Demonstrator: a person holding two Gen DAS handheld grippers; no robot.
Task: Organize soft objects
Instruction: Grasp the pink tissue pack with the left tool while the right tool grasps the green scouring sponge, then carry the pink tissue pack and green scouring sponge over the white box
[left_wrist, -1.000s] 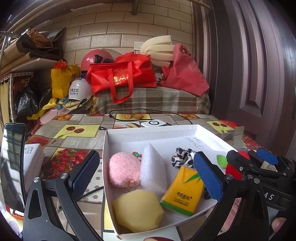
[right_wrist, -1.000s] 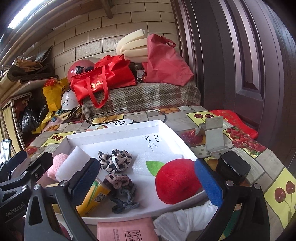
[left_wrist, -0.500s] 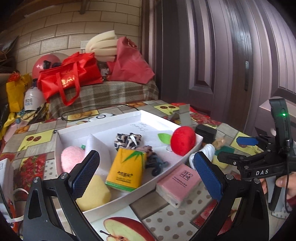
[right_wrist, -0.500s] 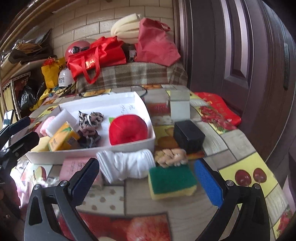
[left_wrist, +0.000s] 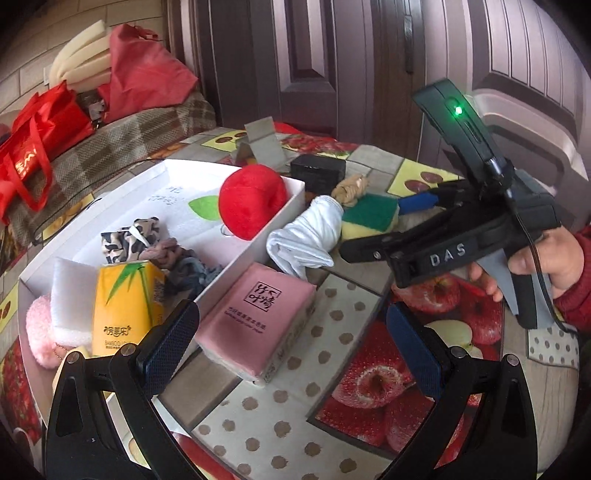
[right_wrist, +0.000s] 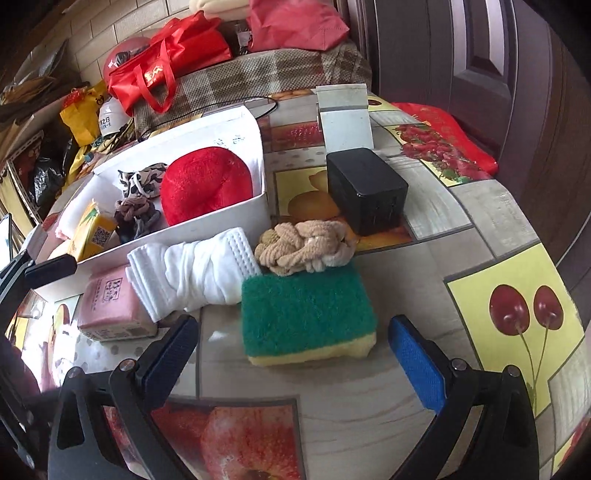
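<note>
A white box (left_wrist: 255, 242) (right_wrist: 221, 218) holds a red plush apple (left_wrist: 251, 201) (right_wrist: 207, 182), scrunchies (left_wrist: 129, 236), a yellow tissue pack (left_wrist: 123, 299) and a pink puff (left_wrist: 38, 332). Outside it on the table lie a pink tissue pack (left_wrist: 258, 317) (right_wrist: 107, 306), a white cloth roll (left_wrist: 310, 236) (right_wrist: 195, 273), a beige knotted band (right_wrist: 306, 247) and a green-and-yellow sponge (right_wrist: 306, 314) (left_wrist: 371, 218). My left gripper (left_wrist: 291, 343) is open just before the pink pack. My right gripper (right_wrist: 295, 354) is open, its jaws either side of the sponge's near edge.
A black box (right_wrist: 365, 188) and a white stand (right_wrist: 345, 114) stand behind the sponge. Red bags (right_wrist: 173, 55) pile on a plaid-covered bench at the back. A dark door (right_wrist: 480, 55) is at the right. The table's right edge (right_wrist: 546, 229) is near.
Both grippers have pulled back from over the box and swung right. The left now faces the pink pack. The right has dropped close to the sponge.
</note>
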